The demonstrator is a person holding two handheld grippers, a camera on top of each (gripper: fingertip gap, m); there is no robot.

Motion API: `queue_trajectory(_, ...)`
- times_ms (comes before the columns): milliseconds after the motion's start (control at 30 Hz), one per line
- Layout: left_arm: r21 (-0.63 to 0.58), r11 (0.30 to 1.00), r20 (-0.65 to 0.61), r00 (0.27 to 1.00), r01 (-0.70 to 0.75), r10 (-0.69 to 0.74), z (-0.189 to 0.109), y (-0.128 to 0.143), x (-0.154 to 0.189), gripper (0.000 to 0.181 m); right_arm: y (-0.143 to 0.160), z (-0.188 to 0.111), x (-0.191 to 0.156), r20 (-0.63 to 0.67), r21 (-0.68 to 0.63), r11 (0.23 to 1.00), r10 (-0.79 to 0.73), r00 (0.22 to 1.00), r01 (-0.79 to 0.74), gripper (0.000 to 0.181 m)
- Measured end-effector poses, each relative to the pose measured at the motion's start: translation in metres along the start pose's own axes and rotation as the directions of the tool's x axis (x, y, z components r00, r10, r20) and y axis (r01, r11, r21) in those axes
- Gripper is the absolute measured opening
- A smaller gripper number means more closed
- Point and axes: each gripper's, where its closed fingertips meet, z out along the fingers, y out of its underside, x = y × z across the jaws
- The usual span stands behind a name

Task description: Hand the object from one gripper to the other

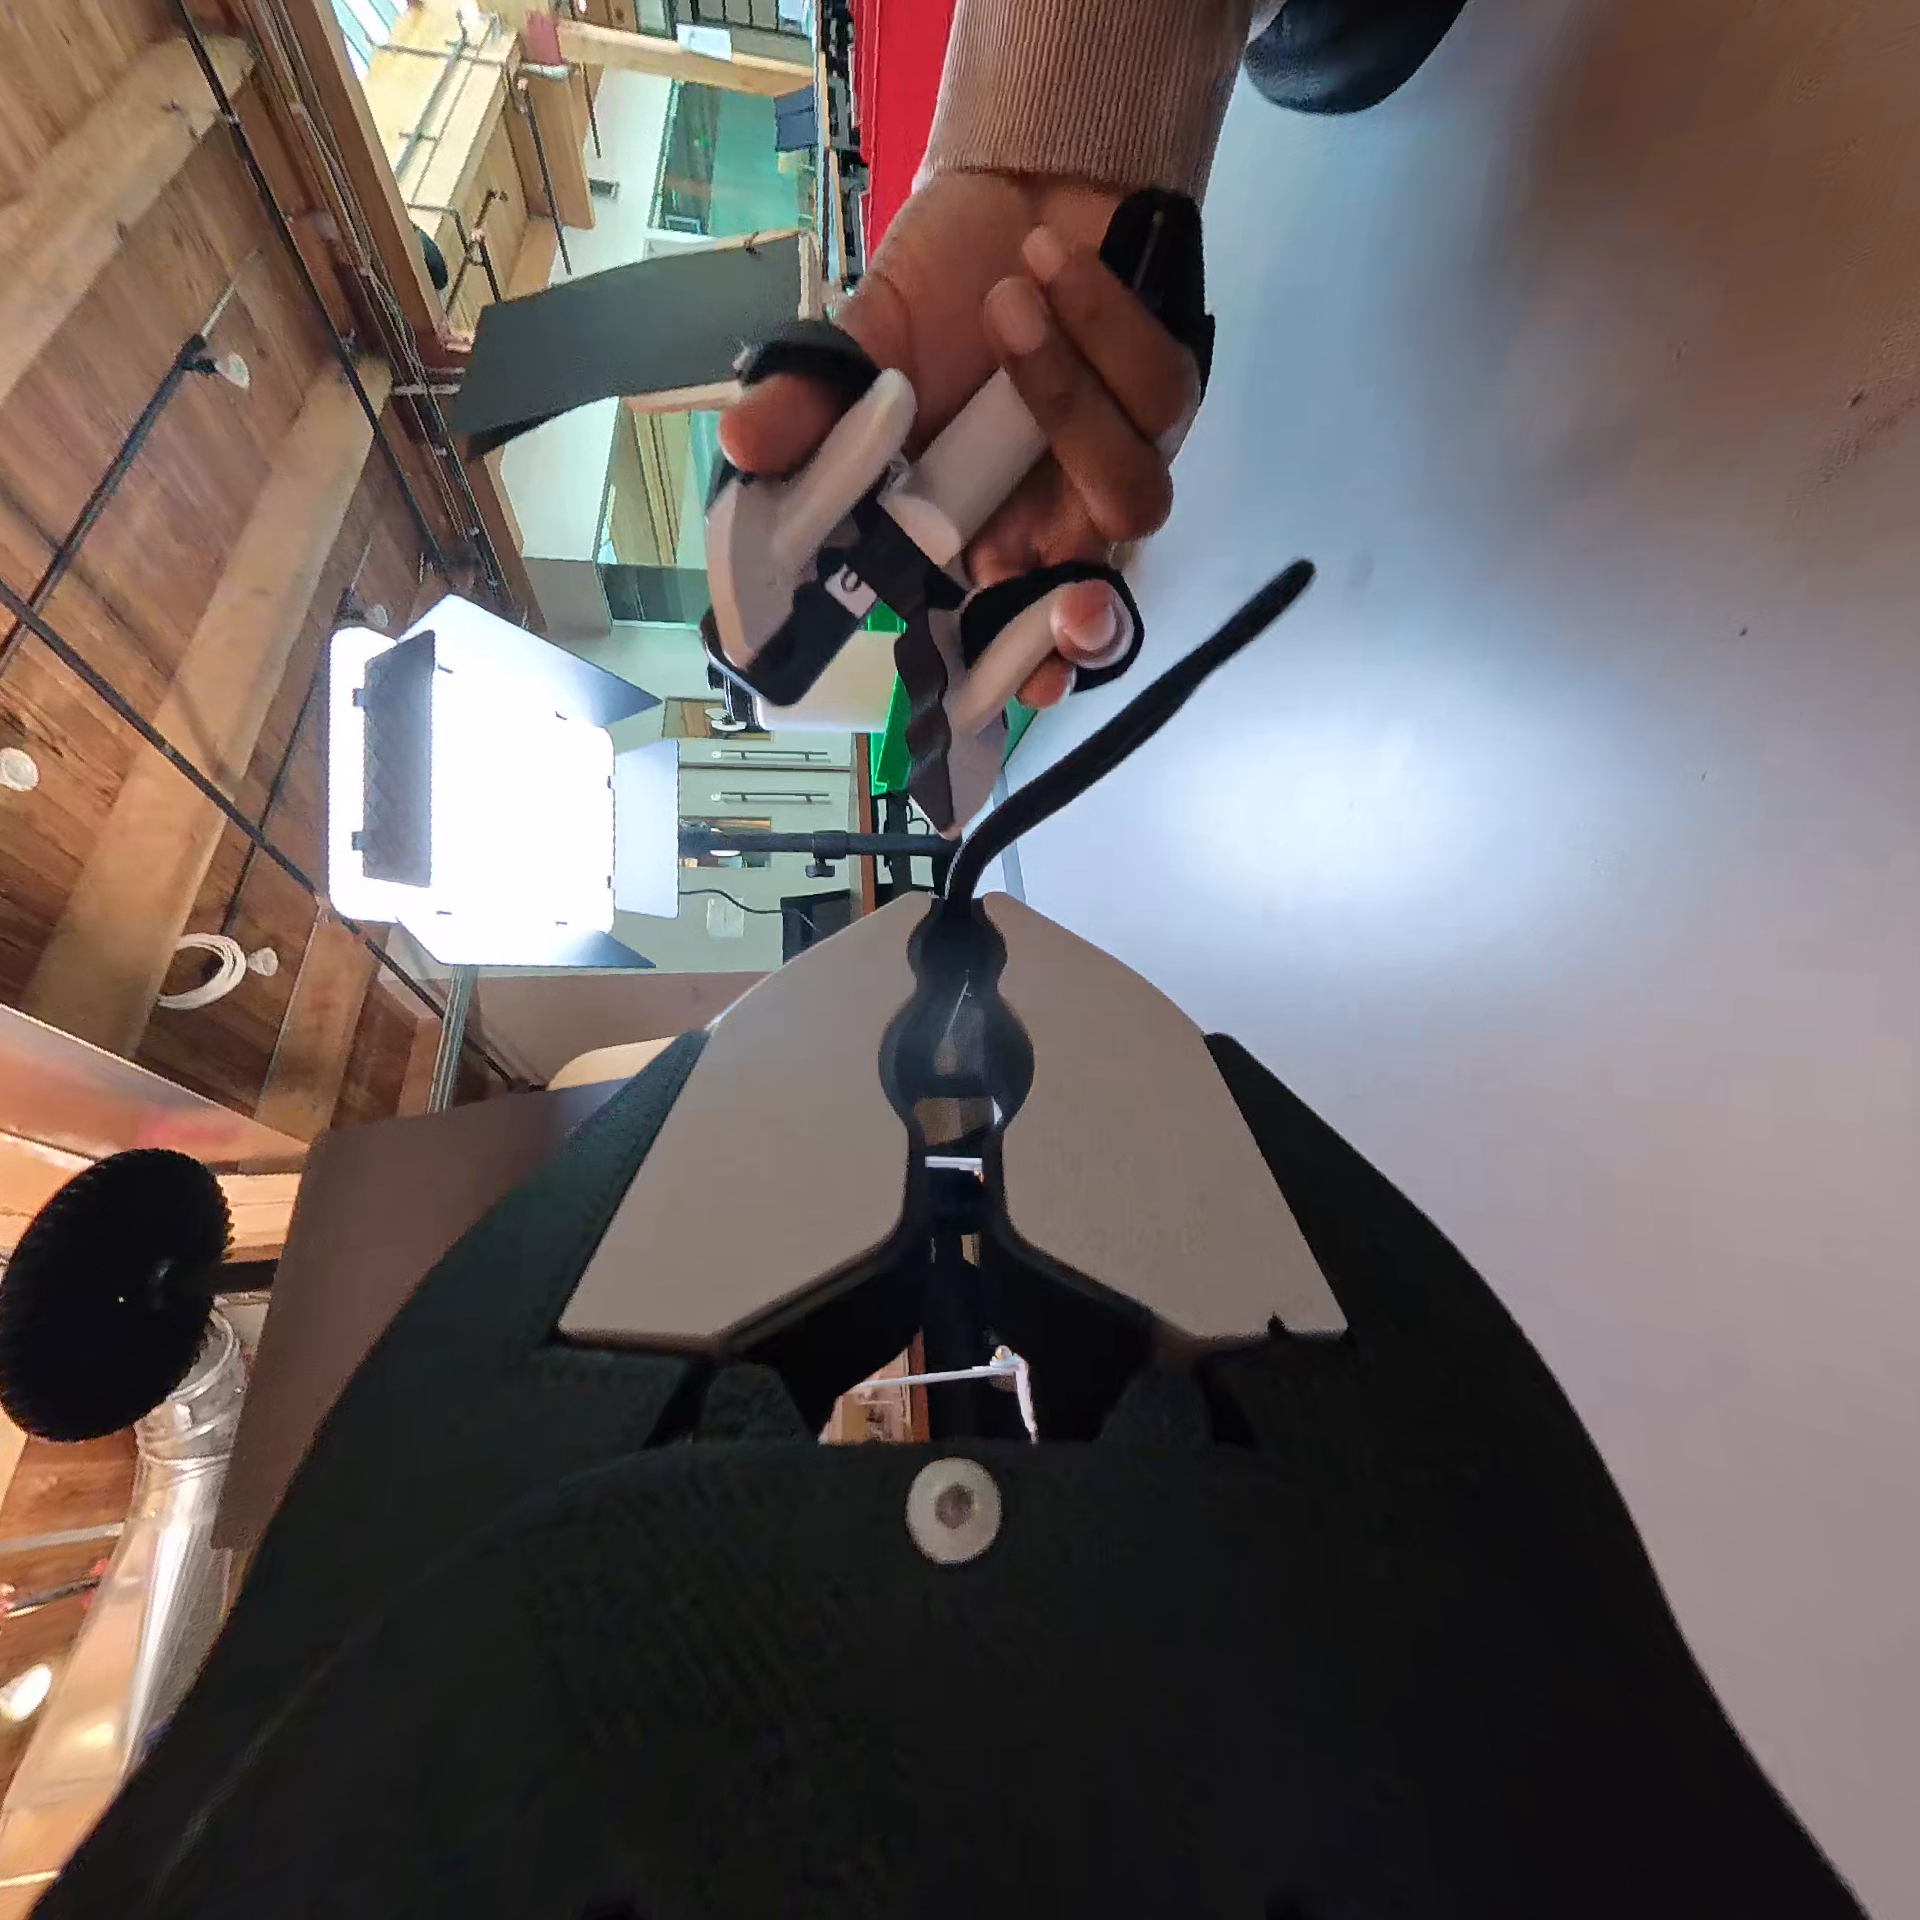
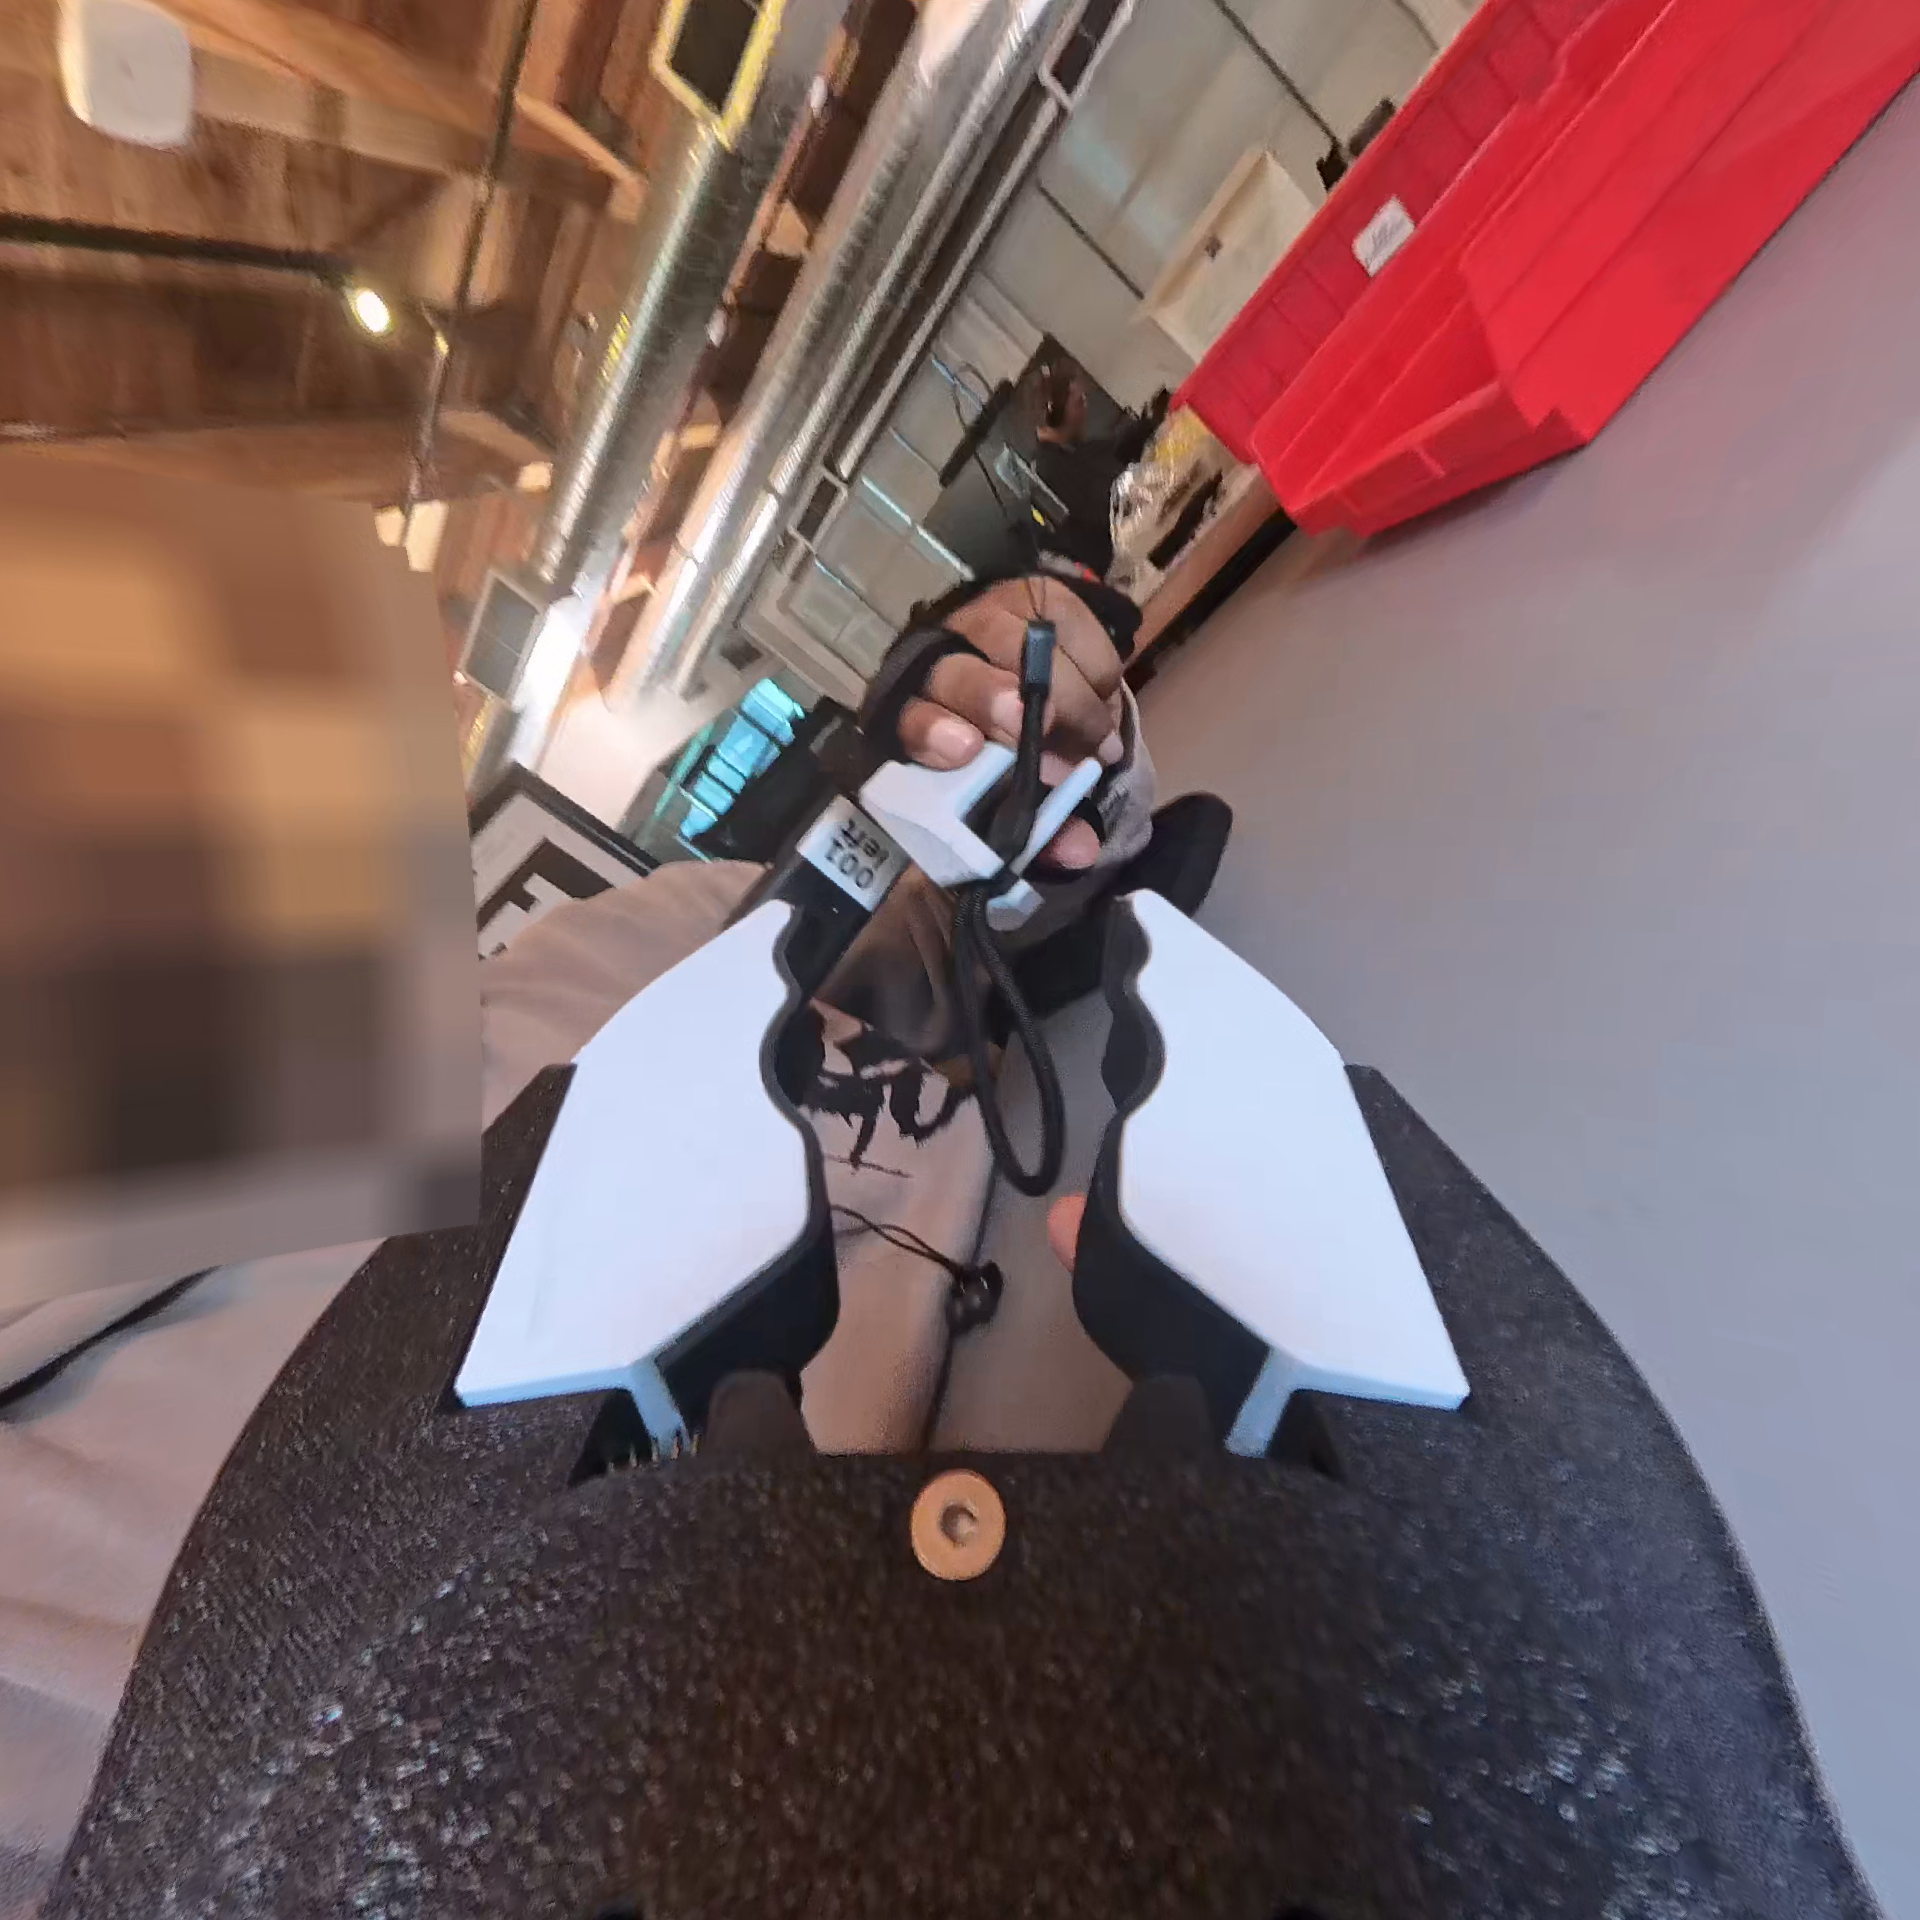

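A black cable (image 1: pixel 1143 696) is the object. My left gripper (image 1: pixel 961 906) is shut on it, and the free end sticks out past the fingertips over the table. In the right wrist view the left gripper (image 2: pixel 1013 831) holds the cable (image 2: pixel 1029 1039) upright, with a loop hanging down. My right gripper (image 2: pixel 958 914) is open, and the hanging loop lies in the gap between its white fingers without touching them. In the left wrist view the right gripper (image 1: pixel 945 790) is held by a hand (image 1: pixel 1039 343) just beyond my left fingertips, close beside the cable.
A grey table (image 2: pixel 1558 935) lies below both grippers and also shows in the left wrist view (image 1: pixel 1507 831). Red bins (image 2: pixel 1558 260) stand at its far edge. A bright studio light (image 1: pixel 488 769) stands off the table. The person's grey clothing (image 2: pixel 623 987) is close behind the grippers.
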Motion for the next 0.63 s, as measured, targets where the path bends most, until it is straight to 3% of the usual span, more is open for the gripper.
queue_trajectory(100, 0.008, 0.999, -0.002, 0.999, -0.033, 0.033, 0.004, -0.01, 0.004, 0.002, 0.029, 0.017, 0.001, -0.004, -0.151, 0.988, -0.016, 1.0, 0.016, 0.05)
queue_trajectory(200, 0.006, 0.999, -0.025, 0.998, -0.053, 0.053, 0.008, -0.013, 0.012, 0.003, 0.049, 0.037, 0.002, -0.011, -0.222, 0.973, -0.073, 0.997, 0.069, 0.028)
queue_trajectory(267, -0.031, 0.999, -0.034, 0.999, -0.037, 0.036, 0.011, -0.006, 0.014, 0.003, 0.06, 0.043, 0.015, -0.092, -0.284, 0.952, -0.143, 0.985, 0.111, 0.016)
queue_trajectory(333, -0.071, 0.997, -0.049, 0.999, -0.002, -0.002, 0.012, 0.005, 0.016, 0.003, 0.059, 0.044, 0.022, -0.138, -0.284, 0.943, -0.221, 0.965, 0.176, 0.004)
queue_trajectory(467, -0.108, 0.989, -0.054, 0.993, 0.101, -0.107, 0.014, 0.017, 0.014, 0.004, 0.045, 0.039, 0.027, -0.195, -0.236, 0.949, -0.259, 0.946, 0.211, 0.003)
queue_trajectory(533, -0.139, 0.957, -0.104, 0.957, 0.256, -0.271, 0.016, 0.026, 0.018, 0.008, 0.039, 0.028, 0.042, -0.308, -0.295, 0.911, -0.377, 0.874, 0.289, 0.003)
queue_trajectory(633, -0.189, 0.867, -0.157, 0.857, 0.462, -0.491, 0.016, 0.04, 0.023, 0.013, 0.03, 0.005, 0.061, -0.444, -0.448, 0.798, -0.589, 0.675, 0.402, 0.003)
